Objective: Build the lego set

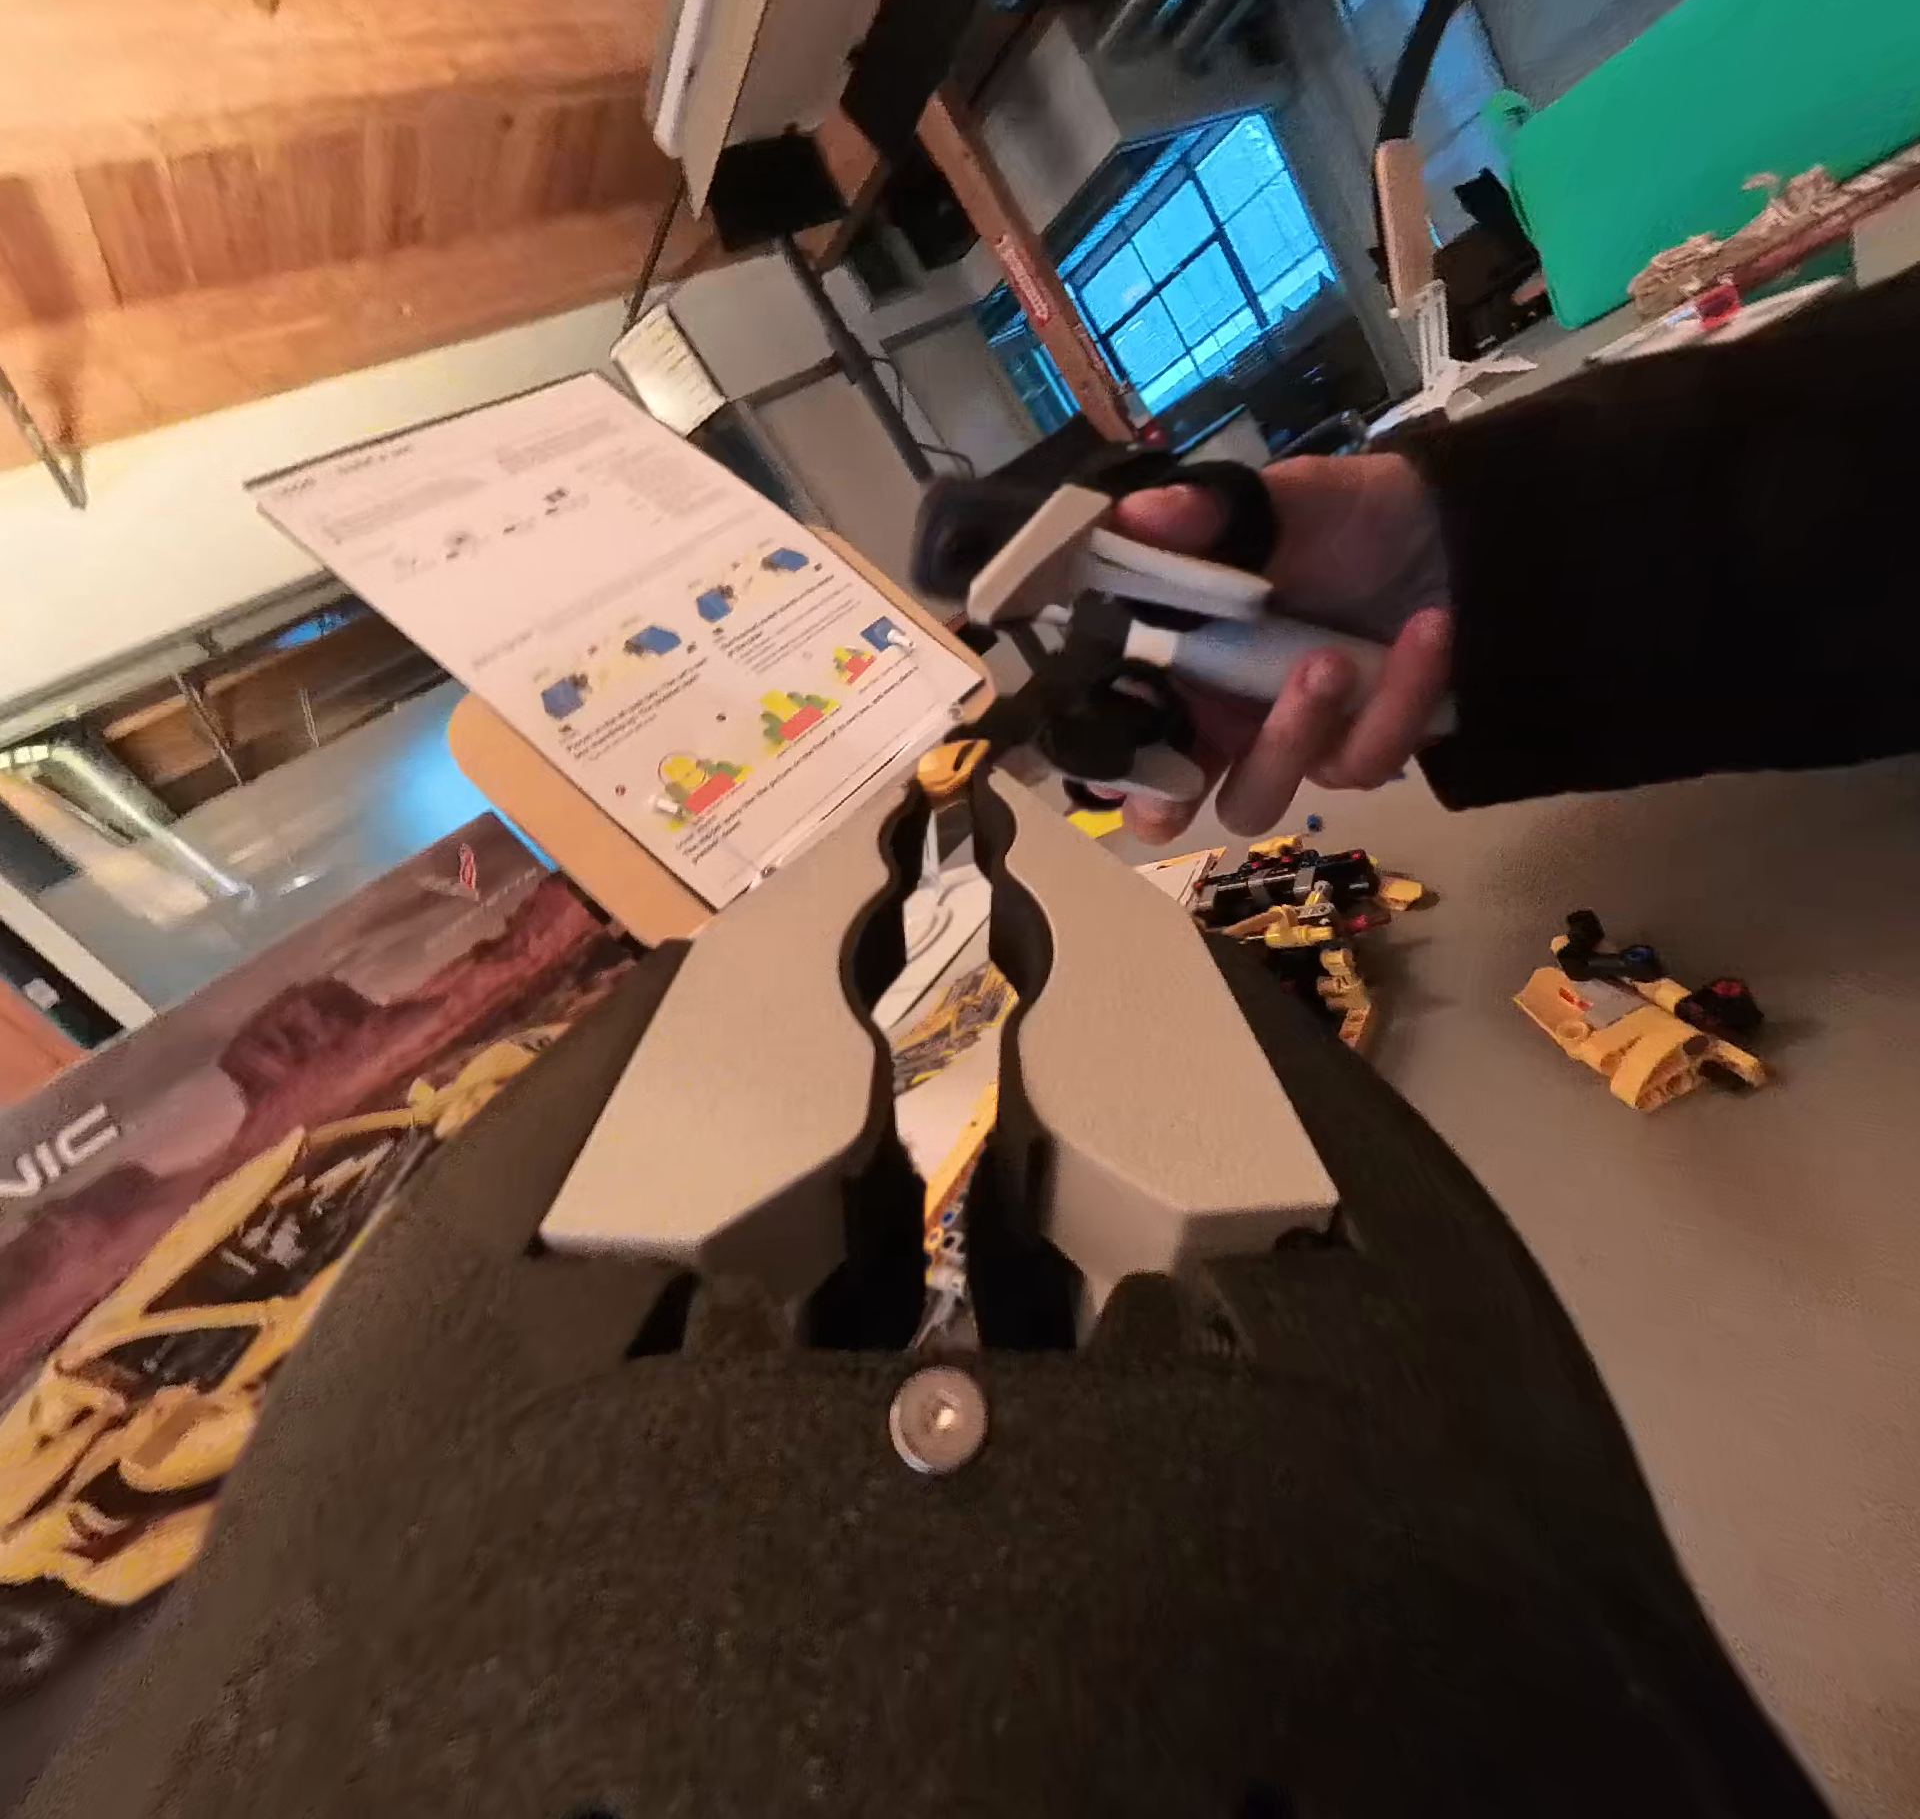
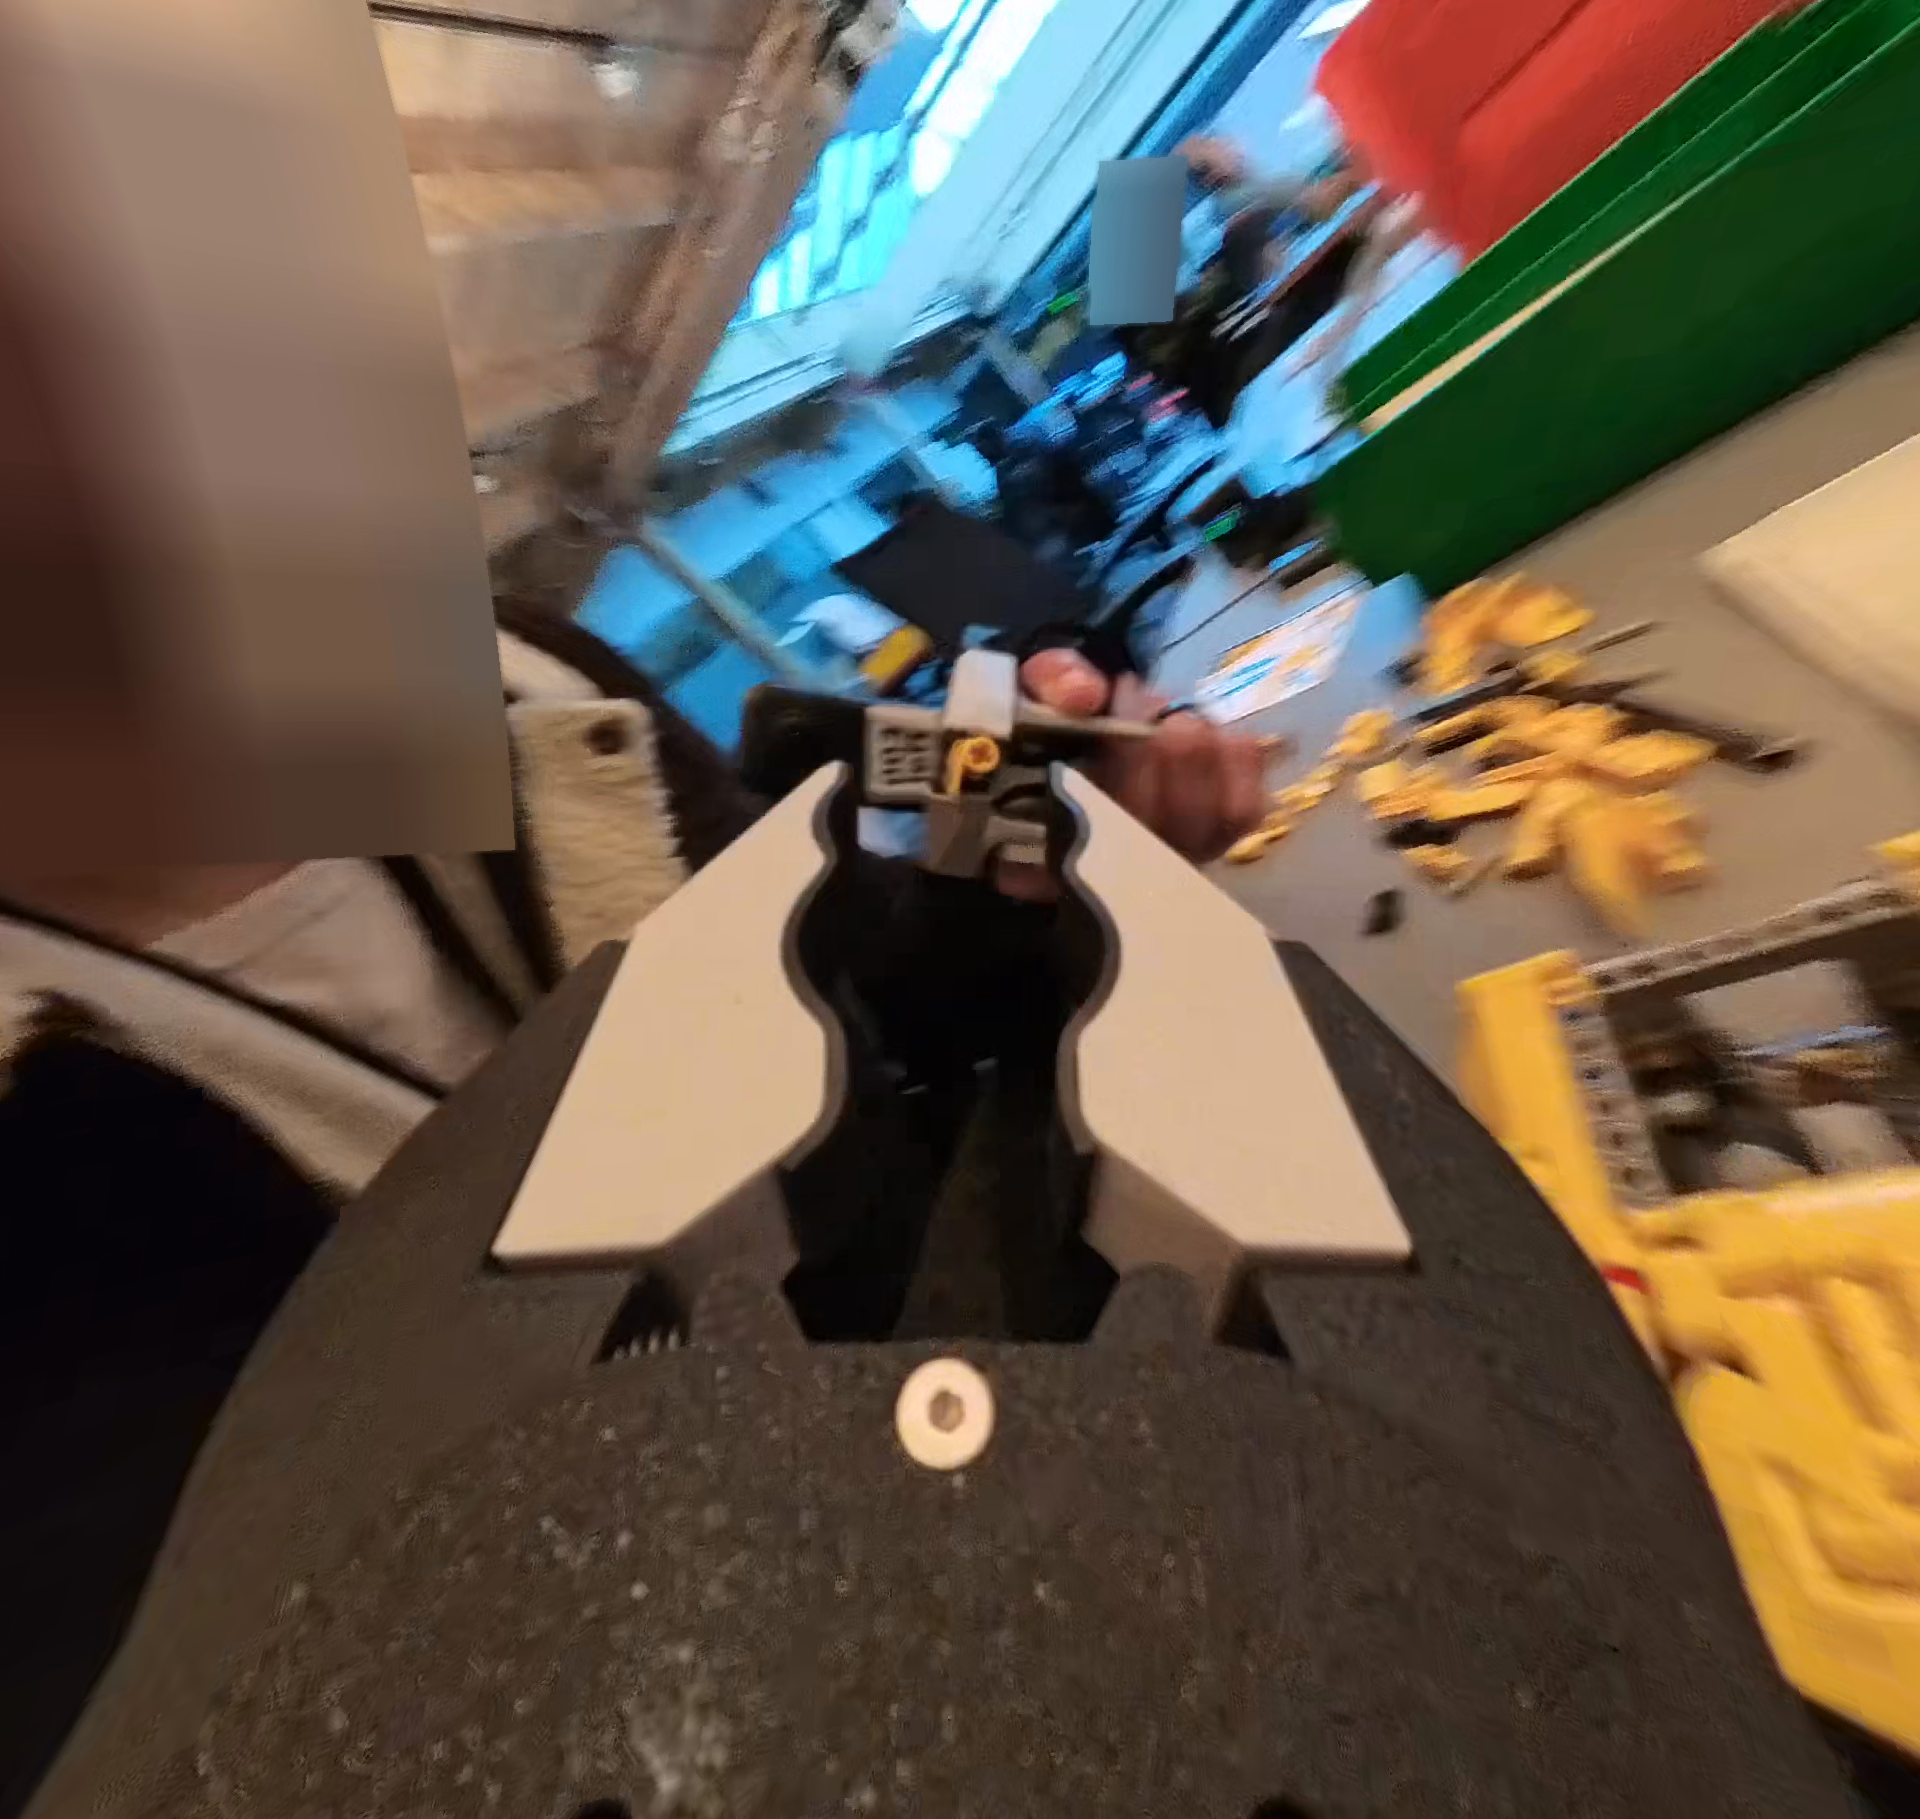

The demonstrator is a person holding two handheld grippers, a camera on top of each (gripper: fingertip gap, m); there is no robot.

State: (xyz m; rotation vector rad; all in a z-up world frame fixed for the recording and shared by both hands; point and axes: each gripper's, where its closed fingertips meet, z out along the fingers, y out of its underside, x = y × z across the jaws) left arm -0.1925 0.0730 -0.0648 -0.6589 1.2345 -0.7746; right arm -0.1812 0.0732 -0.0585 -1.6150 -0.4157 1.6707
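Observation:
My left gripper (image 1: 961, 787) is shut on a small yellow Lego piece (image 1: 951, 763) and held up above the grey table (image 1: 1558, 1354). In the right wrist view the same yellow piece (image 2: 971, 761) sits at the tip of the left gripper (image 2: 968, 829), facing me. My right gripper (image 2: 951, 793) is open, with its two fingertips to either side of the left gripper's tip. In the left wrist view the right gripper (image 1: 992, 730), held by a hand, reaches in at the yellow piece. Two yellow-and-black part-built assemblies (image 1: 1299, 907) (image 1: 1636, 1026) lie on the table.
An instruction sheet (image 1: 623, 626) stands on a board at the back. The set's box (image 1: 208, 1198) lies at the left and a booklet (image 1: 956, 1031) lies under my left gripper. A pile of loose yellow pieces (image 2: 1507, 772) and a large yellow assembly (image 2: 1714, 1302) are on the right. A green panel (image 2: 1610, 367) stands behind them.

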